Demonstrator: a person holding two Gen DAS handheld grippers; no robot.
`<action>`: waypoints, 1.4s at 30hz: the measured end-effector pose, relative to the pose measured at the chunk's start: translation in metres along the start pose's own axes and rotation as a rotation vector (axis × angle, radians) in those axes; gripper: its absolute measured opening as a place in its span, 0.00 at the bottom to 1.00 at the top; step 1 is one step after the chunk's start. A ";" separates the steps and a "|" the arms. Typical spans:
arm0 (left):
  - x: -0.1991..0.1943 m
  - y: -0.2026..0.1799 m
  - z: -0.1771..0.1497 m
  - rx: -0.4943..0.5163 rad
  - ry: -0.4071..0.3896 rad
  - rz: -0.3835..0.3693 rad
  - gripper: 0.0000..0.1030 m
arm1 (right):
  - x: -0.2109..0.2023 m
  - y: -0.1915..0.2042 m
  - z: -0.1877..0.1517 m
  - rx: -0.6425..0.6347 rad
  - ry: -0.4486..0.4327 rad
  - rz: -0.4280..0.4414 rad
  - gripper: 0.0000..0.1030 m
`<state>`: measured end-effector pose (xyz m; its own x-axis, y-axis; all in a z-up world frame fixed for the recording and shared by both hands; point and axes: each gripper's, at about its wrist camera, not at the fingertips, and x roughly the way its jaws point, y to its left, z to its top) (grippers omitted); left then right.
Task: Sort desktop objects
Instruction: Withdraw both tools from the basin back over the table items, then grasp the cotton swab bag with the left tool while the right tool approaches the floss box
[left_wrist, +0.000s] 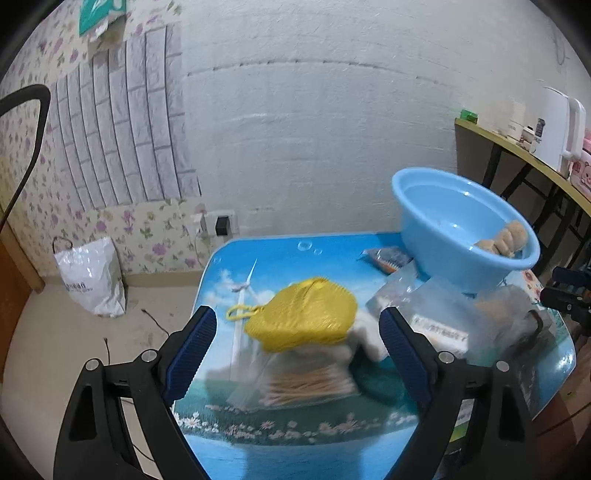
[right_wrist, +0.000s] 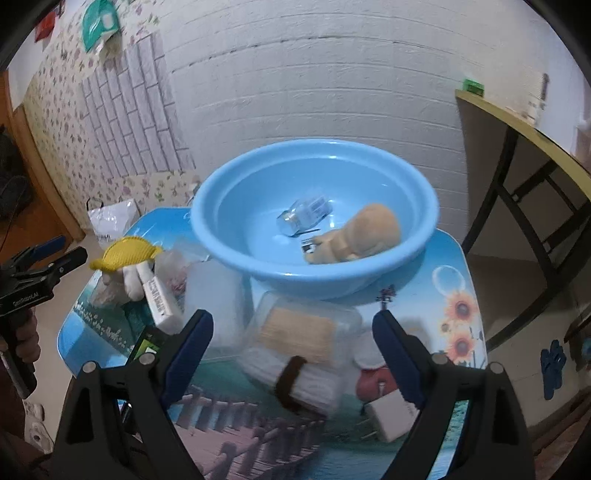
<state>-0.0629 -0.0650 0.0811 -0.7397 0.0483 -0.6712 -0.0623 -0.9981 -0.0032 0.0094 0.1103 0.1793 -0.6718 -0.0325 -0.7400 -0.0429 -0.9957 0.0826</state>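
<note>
- Worktop (left_wrist: 221, 266): small, printed with a windmill and sky scene, set against a white brick wall.
- Left gripper (left_wrist: 297, 332): fingers (left_wrist: 192, 354) spread wide, grasping nothing, poised above the near-left part of the worktop.
- Yellow mesh pouch (left_wrist: 301, 315) lies between the left fingers in the left wrist view, resting on a white soft item and not touched by either finger. A small yellow loop sticks out on its left side.
- Bag of cotton swabs (left_wrist: 306, 386): clear plastic, just below the pouch in that view, flat on the worktop.
- Blue basin (right_wrist: 314, 218) sits at the far side of the worktop, partly over other items, tilted slightly toward the camera.
- Inside the basin: a tan plush toy (right_wrist: 364, 234) on the right side, a small clear packet (right_wrist: 304, 216) near the middle.
- Right gripper (right_wrist: 291, 354): fingers (right_wrist: 397, 358) released and wide apart, nothing held.
- Clear plastic box (right_wrist: 303, 328) with tan contents lies between the right fingers, just in front of the basin; view is blurred.
- White bundle with a dark band (right_wrist: 295, 380) lies directly below the box, near the camera.
- White charger block (right_wrist: 391, 415) rests by the right finger.
- White plastic bag (left_wrist: 92, 277) stands on the floor by the floral wall.
</note>
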 end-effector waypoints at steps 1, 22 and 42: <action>0.002 0.004 -0.003 0.004 0.007 0.000 0.87 | 0.001 0.002 0.000 0.000 0.002 -0.002 0.87; 0.022 0.004 -0.043 0.001 0.110 -0.062 0.87 | 0.007 -0.014 -0.036 0.034 0.112 -0.062 0.87; 0.065 0.002 -0.048 -0.057 0.177 -0.159 0.86 | 0.037 0.001 -0.035 0.135 0.183 -0.090 1.00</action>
<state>-0.0791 -0.0655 0.0017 -0.5941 0.2021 -0.7786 -0.1269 -0.9793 -0.1574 0.0100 0.1049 0.1287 -0.5161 0.0286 -0.8561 -0.2033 -0.9750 0.0900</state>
